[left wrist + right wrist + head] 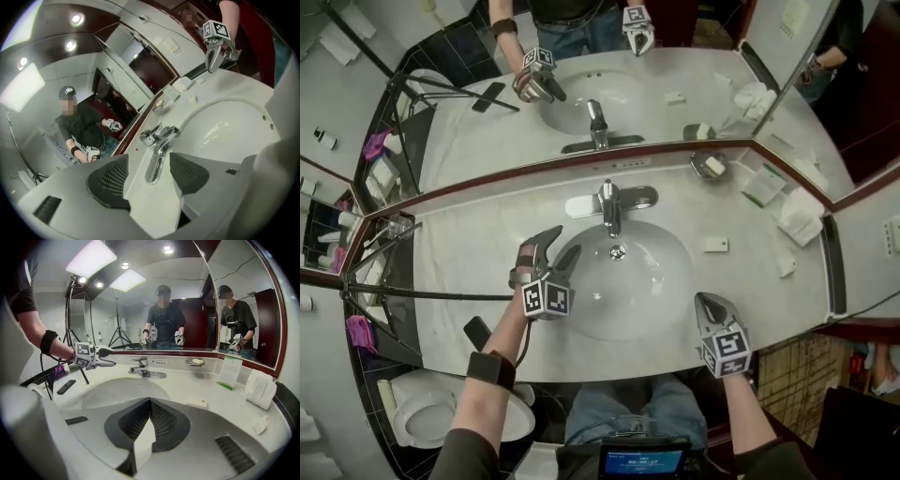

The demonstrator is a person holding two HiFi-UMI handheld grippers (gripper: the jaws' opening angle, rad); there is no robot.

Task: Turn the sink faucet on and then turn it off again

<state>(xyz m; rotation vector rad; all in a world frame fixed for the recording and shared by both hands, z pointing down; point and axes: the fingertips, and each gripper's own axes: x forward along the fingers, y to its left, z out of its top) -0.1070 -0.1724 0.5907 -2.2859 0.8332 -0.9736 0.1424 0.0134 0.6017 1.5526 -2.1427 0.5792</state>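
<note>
Faucet (610, 208) gleams chrome; left gripper (565, 241) spread wide, empty; right gripper (705, 302) closed, empty.

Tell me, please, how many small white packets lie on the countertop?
2: one small white packet right of the white basin, another farther right near the folded white towel. Others may be hidden.
</note>
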